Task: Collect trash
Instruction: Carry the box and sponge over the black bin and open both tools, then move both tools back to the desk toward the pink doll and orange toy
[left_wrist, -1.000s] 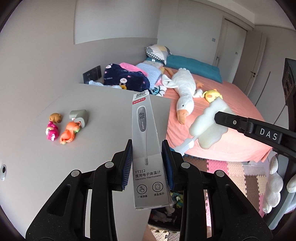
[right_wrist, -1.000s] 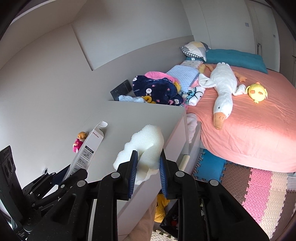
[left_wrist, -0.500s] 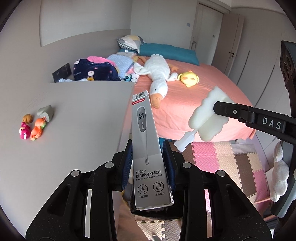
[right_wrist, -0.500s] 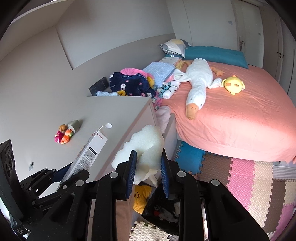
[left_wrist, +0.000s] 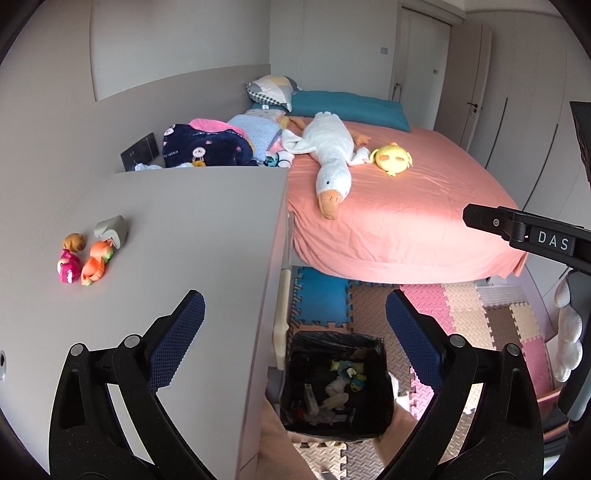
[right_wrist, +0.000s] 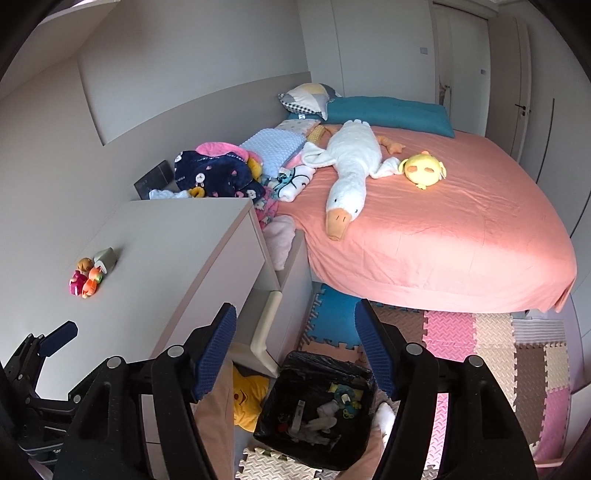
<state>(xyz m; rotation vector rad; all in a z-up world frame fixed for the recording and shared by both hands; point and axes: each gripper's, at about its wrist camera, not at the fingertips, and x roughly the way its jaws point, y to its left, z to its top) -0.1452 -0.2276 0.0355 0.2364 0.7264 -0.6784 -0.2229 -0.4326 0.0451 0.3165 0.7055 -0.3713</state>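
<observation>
Hanging over the black-lined bin (left_wrist: 334, 384) beside the desk edge (left_wrist: 273, 266), left gripper (left_wrist: 295, 332) and right gripper (right_wrist: 295, 347) have just spread, empty; trash (right_wrist: 317, 417) lies inside, foam-mat floor (right_wrist: 480, 343) open rightward.

The desk top (left_wrist: 177, 229) looked matt and smooth, a pale laminate. The bin (left_wrist: 334, 384) wore a glossy black plastic liner. The floor mats (right_wrist: 491, 343) were textured foam, the bedsheet (right_wrist: 443, 236) soft matt cloth, and the goose toy (right_wrist: 351, 166) plush.
</observation>
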